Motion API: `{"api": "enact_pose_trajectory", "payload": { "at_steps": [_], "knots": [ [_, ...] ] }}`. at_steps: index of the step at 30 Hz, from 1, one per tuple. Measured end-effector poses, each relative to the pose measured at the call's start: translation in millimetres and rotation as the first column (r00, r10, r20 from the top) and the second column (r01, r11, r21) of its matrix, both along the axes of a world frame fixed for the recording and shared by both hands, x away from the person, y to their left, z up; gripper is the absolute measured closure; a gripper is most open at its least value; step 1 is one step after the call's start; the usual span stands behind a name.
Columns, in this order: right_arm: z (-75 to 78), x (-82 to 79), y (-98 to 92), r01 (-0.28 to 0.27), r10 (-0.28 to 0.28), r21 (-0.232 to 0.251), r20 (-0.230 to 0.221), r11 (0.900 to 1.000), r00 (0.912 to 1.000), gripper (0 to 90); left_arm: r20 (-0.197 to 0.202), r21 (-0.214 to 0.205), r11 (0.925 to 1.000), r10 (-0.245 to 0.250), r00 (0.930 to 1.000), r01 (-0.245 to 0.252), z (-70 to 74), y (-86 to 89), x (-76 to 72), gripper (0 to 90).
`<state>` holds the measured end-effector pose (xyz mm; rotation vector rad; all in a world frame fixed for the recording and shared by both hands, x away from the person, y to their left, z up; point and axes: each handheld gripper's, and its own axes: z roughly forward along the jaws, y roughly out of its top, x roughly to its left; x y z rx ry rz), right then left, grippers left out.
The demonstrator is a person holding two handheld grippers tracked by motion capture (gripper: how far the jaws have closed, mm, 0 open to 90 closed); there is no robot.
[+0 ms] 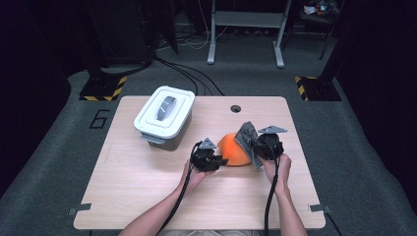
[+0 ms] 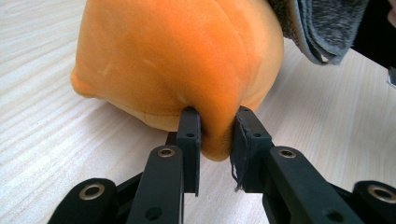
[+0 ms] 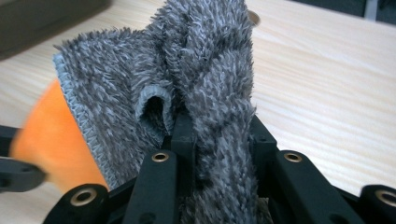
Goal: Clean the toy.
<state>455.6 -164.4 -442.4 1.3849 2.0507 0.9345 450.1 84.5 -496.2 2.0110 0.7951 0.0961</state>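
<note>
An orange soft cushion-like object [image 1: 233,149] lies near the middle of the wooden table [image 1: 147,196]. My left gripper [image 1: 220,161] is shut on its near left edge; in the left gripper view the jaws pinch a fold of the orange fabric [image 2: 177,60]. A grey fluffy cloth [image 1: 247,137] rests against the orange object's right side. My right gripper [image 1: 255,147] is shut on this cloth, and in the right gripper view the grey cloth [image 3: 205,79] bunches up between the jaws, with the orange object [image 3: 51,135] behind at the left.
A white lidded box [image 1: 163,115] with a grey handle stands at the table's back left. A small round hole [image 1: 235,108] sits near the table's far edge. Dark stands and cables lie on the floor beyond.
</note>
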Motion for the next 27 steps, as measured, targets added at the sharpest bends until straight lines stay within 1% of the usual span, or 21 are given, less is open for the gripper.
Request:
{"api": "enact_pose_trajectory", "payload": {
  "at_steps": [2,4,5,7,9,13,14,15,16,17,18,20,22,25,26,27],
  "knots": [
    [-4.2,3.7,-7.0,0.02,-0.02,0.005,-0.017,0.9998,0.9997,70.4,-0.002,0.0,1.0,-0.001,1.0,0.001,-0.5,0.7,0.2,74.5],
    [-10.3,7.5,-13.2,0.049,-0.048,0.02,-0.047,0.9986,0.9977,70.4,-0.004,-0.001,1.0,0.0,1.0,0.0,-1.2,1.0,0.0,74.4],
    [-13.8,9.3,-16.3,0.05,-0.049,0.017,-0.052,0.9986,0.9974,70.4,0.0,0.0,1.0,-0.001,1.0,0.001,-1.6,1.3,0.2,74.4],
    [-19.0,10.6,-19.7,0.054,-0.051,0.04,-0.068,0.9978,0.9964,70.4,0.003,0.0,1.0,-0.003,1.0,0.003,-2.0,1.5,0.6,74.4],
    [-20.6,10.6,-20.3,0.061,-0.057,0.055,-0.075,0.9966,0.9956,70.4,0.007,-0.002,1.0,-0.004,1.0,0.004,-2.4,1.6,0.5,74.2],
    [-20.0,11.4,-20.2,0.053,-0.051,0.039,-0.068,0.9978,0.9964,70.4,0.011,-0.009,1.0,-0.002,0.9999,0.002,-2.9,2.6,0.0,70.1],
    [-19.9,11.3,-19.7,0.055,-0.052,0.038,-0.069,0.9978,0.9963,70.5,0.025,0.0,1.0,0.0,0.9997,0.0,-2.9,2.7,-0.6,68.2],
    [-19.9,11.3,-19.7,0.052,-0.05,0.039,-0.069,0.9979,0.9964,70.5,0.033,0.013,0.9999,0.001,0.9995,-0.001,-2.5,2.8,-1.5,65.0],
    [-20.2,11.6,-19.3,0.063,-0.06,0.039,-0.067,0.9972,0.9959,70.5,0.042,0.028,0.9996,-0.005,0.9991,0.004,-1.8,3.1,-2.6,61.2],
    [-20.1,11.6,-19.7,0.056,-0.053,0.04,-0.07,0.9976,0.9961,70.5,0.059,0.042,0.9991,0.002,0.9982,-0.005,-1.9,2.4,-4.3,58.1],
    [-20.1,11.6,-19.7,0.057,-0.054,0.041,-0.07,0.9976,0.9961,70.5,0.083,0.065,0.9978,0.004,0.9966,-0.01,-1.6,2.1,-5.4,53.8],
    [-19.7,11.7,-19.0,0.062,-0.058,0.041,-0.073,0.9973,0.9956,70.5,0.121,0.111,0.9932,0.021,0.9924,-0.035,-1.9,0.2,-7.3,44.8],
    [-19.3,11.7,-18.5,0.067,-0.063,0.043,-0.08,0.9968,0.9948,70.5,0.153,0.161,0.9857,0.027,0.9879,-0.051,-3.1,-3.5,-8.0,37.8],
    [-19.3,12.4,-19.0,0.058,-0.055,0.036,-0.072,0.9977,0.9959,70.5,0.197,0.22,0.9738,0.013,0.9802,-0.057,-5.4,-11.2,-10.1,35.6],
    [-19.3,12.4,-19.6,0.053,-0.052,0.026,-0.069,0.9982,0.9963,70.5,0.216,0.241,0.9687,0.007,0.9763,-0.06,-5.8,-13.8,-11.1,36.7],
    [-19.2,12.2,-18.7,0.057,-0.054,0.038,-0.07,0.9977,0.9961,70.5,0.224,0.246,0.9675,0.002,0.9745,-0.059,-6.4,-16.6,-12.4,39.9]
  ]
}}
